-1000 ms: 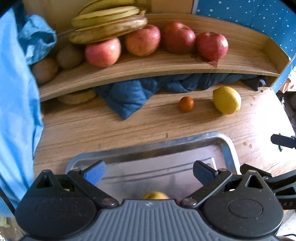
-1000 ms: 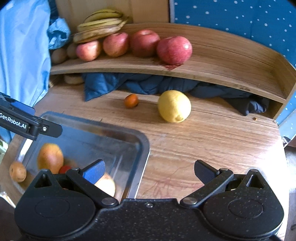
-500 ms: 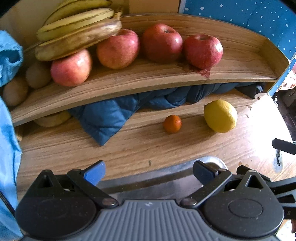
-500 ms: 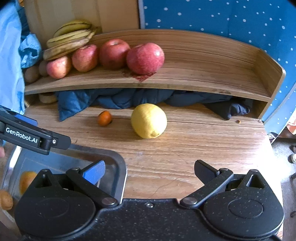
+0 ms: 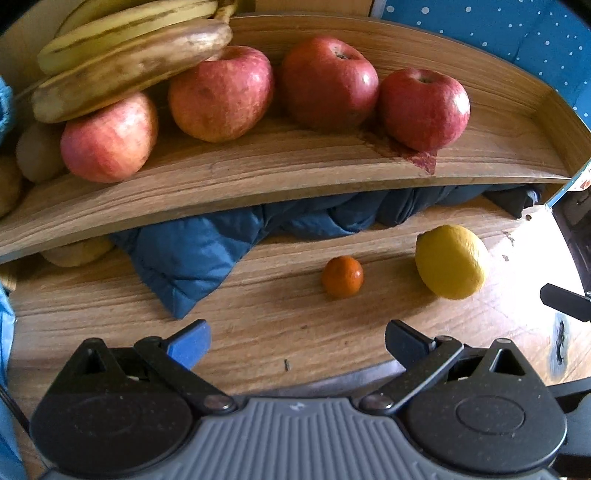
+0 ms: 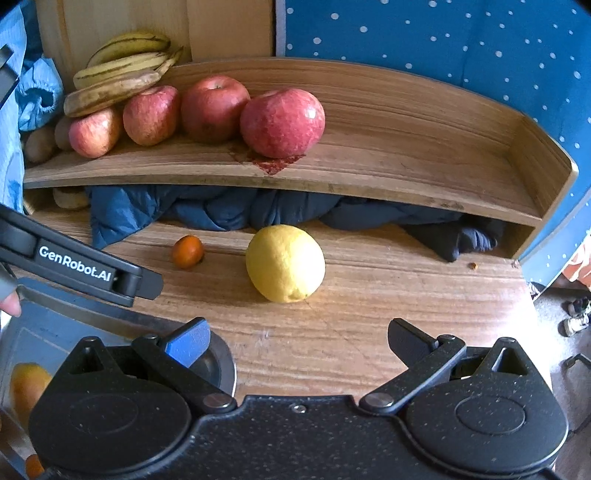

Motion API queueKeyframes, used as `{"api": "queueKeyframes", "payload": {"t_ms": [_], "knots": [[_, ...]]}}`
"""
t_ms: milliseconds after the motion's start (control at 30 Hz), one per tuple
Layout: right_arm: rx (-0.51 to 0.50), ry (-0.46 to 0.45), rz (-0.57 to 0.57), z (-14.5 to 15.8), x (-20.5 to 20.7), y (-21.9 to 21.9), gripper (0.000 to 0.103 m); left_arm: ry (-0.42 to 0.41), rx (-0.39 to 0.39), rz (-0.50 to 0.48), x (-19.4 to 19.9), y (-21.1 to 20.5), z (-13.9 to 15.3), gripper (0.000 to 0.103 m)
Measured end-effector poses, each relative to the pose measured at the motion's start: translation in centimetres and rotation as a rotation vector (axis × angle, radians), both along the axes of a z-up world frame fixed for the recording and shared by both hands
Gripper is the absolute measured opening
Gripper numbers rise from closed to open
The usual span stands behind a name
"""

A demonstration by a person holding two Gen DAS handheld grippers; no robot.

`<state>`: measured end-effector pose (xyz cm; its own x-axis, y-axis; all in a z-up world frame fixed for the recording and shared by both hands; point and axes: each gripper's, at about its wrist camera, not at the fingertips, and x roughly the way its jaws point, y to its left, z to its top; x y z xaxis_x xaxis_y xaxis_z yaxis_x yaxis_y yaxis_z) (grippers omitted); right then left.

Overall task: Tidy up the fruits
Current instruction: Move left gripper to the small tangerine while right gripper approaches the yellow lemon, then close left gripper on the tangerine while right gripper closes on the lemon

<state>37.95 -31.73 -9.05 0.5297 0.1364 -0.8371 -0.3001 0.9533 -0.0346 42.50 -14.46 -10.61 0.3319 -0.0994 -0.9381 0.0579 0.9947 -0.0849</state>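
Wooden tabletop [image 6: 369, 332] with pronounced grain, lit brightly from the right. A curved wooden shelf [image 6: 406, 147] with a raised back and end wall stands along its far edge; a reddish stain [image 6: 273, 162] marks the shelf surface. Dark blue quilted fabric [image 5: 192, 258] is bundled in the gap beneath the shelf and spills onto the tabletop. Behind: a blue wall [image 6: 443, 40] with white dots, adjoining a pale wooden panel [image 6: 221, 26]. Light blue cloth [image 6: 37, 92] hangs at left. Floor [image 6: 565, 387] visible at far right.
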Motion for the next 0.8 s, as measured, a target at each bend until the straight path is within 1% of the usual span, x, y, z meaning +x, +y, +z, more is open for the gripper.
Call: {"api": "queueKeyframes", "payload": {"t_ms": [333, 500, 633, 800], "knots": [[-0.03, -0.005, 0.016, -1.2, 2.3, 0.7, 0.101, -0.003, -0.015, -0.016, 2.0, -1.0, -1.1, 0.102], [-0.044, -0.002, 0.018, -1.8, 3.2, 1.0, 0.097, -0.004, -0.024, -0.01, 2.7, -1.1, -1.5, 0.102], [-0.041, -0.003, 0.015, -2.2, 3.8, 1.1, 0.095, -0.016, -0.041, -0.004, 3.0, -1.0, -1.6, 0.102], [-0.027, -0.004, 0.02, -2.5, 4.1, 1.1, 0.089, -0.025, -0.06, 0.004, 3.4, -0.3, -1.9, 0.096]]}}
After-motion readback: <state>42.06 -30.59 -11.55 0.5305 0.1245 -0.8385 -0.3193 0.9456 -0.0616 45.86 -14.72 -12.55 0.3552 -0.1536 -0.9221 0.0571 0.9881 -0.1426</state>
